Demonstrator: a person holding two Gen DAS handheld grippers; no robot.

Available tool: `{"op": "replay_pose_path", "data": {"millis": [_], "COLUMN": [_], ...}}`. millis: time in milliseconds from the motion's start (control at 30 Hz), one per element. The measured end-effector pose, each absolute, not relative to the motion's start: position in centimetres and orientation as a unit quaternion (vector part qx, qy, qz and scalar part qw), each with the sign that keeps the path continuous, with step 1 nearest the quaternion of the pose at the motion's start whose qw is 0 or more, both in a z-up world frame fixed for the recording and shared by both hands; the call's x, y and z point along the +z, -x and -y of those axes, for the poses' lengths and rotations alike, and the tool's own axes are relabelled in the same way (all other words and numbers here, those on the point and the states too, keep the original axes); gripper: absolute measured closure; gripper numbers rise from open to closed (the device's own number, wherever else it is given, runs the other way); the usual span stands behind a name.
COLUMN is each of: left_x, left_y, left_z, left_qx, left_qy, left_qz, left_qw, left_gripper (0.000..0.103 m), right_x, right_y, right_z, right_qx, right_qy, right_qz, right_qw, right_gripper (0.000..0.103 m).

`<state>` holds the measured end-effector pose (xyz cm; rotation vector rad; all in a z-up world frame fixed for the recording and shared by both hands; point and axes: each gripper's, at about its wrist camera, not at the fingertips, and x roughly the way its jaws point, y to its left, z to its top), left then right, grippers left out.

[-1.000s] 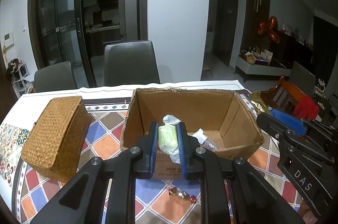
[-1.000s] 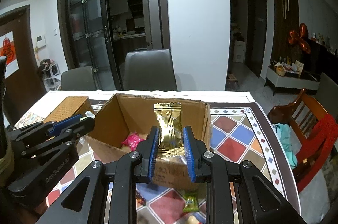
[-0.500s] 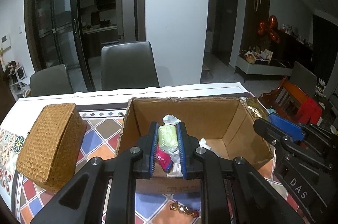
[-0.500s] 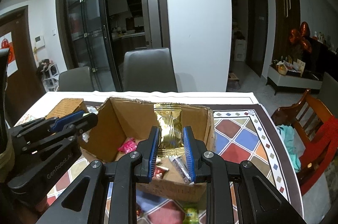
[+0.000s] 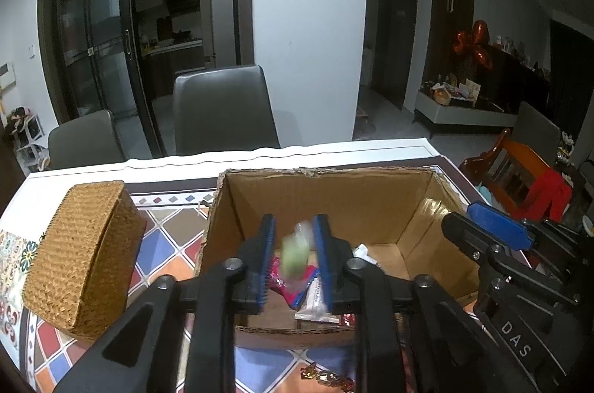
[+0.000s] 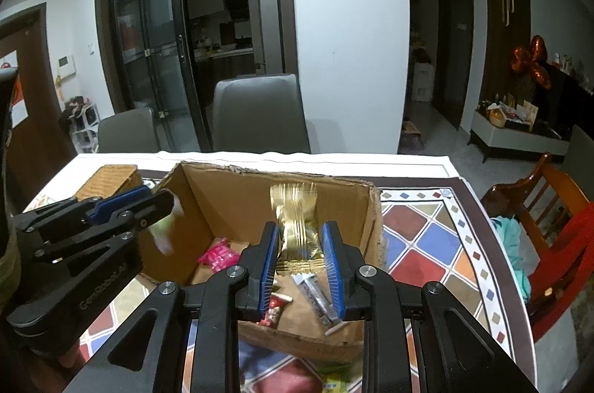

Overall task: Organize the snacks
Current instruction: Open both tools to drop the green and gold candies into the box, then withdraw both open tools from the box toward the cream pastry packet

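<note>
An open cardboard box stands on the tiled tablecloth, with several snacks inside. My left gripper is open over the box; a pale green packet is blurred between its fingers, free of both pads. My right gripper is open over the box's right half; a gold packet is blurred between its fingers, loose. A pink packet and silver packets lie on the box floor.
A woven wicker box stands left of the cardboard box. Wrapped candies lie on the cloth in front of the box. Grey chairs stand behind the table; a wooden chair with red cloth stands to the right.
Both grippers have moved forward over the box and opened. The green packet and the gold packet have come free and are blurred in motion.
</note>
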<state>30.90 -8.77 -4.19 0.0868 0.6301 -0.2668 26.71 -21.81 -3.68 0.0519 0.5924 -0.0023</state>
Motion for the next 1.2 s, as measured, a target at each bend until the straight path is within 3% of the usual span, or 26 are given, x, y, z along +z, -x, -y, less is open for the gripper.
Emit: {"op": "replay_pose_path", "data": {"millis": [67, 333, 833, 1200], "left_x": [-4.2, -3.9, -2.1, -0.9], "left_y": [-30.8, -30.1, -27.4, -24.7], "left_z": [8.7, 8.3, 7.1, 7.4], "left_qx": [-0.127, -0.111, -0.088, -0.091], "left_qy": [-0.044, -0.053, -0.048, -0.042], "left_qz": [-0.306, -0.299, -0.284, -0.277], "left_qw": [0.942, 0.946, 0.953, 0.956], "left_gripper": [0.057, 0.041, 0.023, 0.023], "right_x": [-3.7, -3.7, -1.7, -0.3], "right_y": [-26.7, -26.1, -23.3, -20.7], "right_z": [21.9, 22.8, 22.6, 22.9], "right_qx": [-0.003, -0.030, -0.046, -0.052], "right_qy": [-0.027, -0.039, -0.032, -0.026], "right_qz": [-0.293, -0.288, -0.271, -0.258], "right_qw": [0.956, 0.957, 0.961, 0.964], "right_gripper": [0.066, 0.038, 0.031, 0.031]}}
